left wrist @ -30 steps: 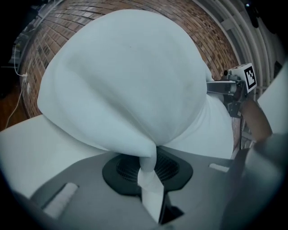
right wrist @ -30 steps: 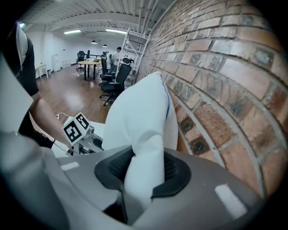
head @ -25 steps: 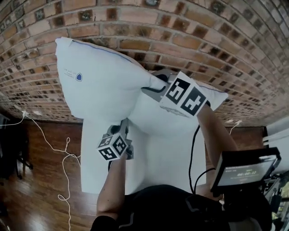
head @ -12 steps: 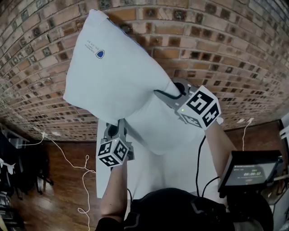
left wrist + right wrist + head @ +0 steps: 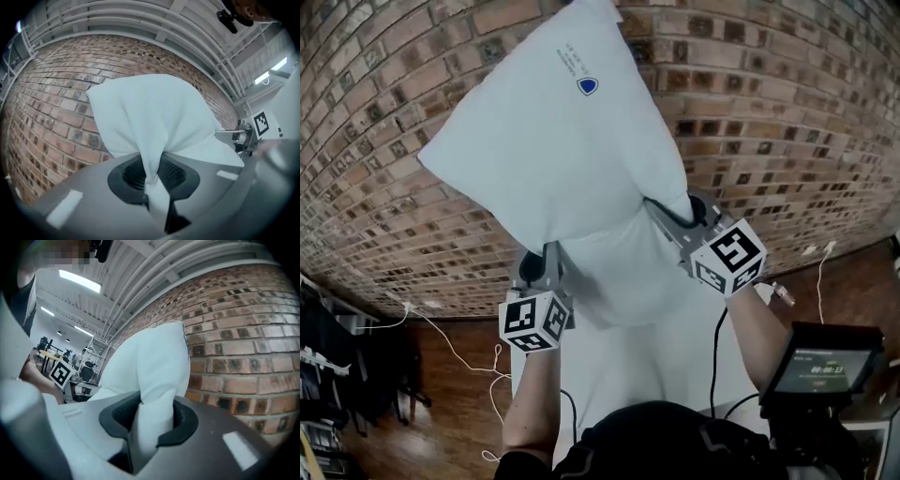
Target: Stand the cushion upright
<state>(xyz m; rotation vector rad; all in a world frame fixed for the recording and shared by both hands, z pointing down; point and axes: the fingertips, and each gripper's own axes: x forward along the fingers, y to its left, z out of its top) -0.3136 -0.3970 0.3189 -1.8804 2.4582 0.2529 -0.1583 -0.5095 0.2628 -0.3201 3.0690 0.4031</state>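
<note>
A pale blue cushion (image 5: pixel 562 131) with a small dark logo hangs tall against the brick wall, lifted off the white table (image 5: pixel 675 361). My left gripper (image 5: pixel 548 258) is shut on the cushion's lower left edge, with a fold of its fabric (image 5: pixel 152 173) pinched between the jaws. At the lower right edge my right gripper (image 5: pixel 670 214) is shut on another fold of the fabric (image 5: pixel 150 423). In the left gripper view the cushion (image 5: pixel 154 112) fills the middle, with the right gripper's marker cube (image 5: pixel 262 124) at the far right.
The red brick wall (image 5: pixel 787 112) stands right behind the cushion. A wooden floor (image 5: pixel 450 394) with a white cable lies to the left of the table. A small screen (image 5: pixel 820 366) sits at the lower right. Dark furniture stands at the far left edge.
Both grippers have risen with the cushion in them. The cushion has swung from lying slanted to nearly upright, its logo corner now at the top.
</note>
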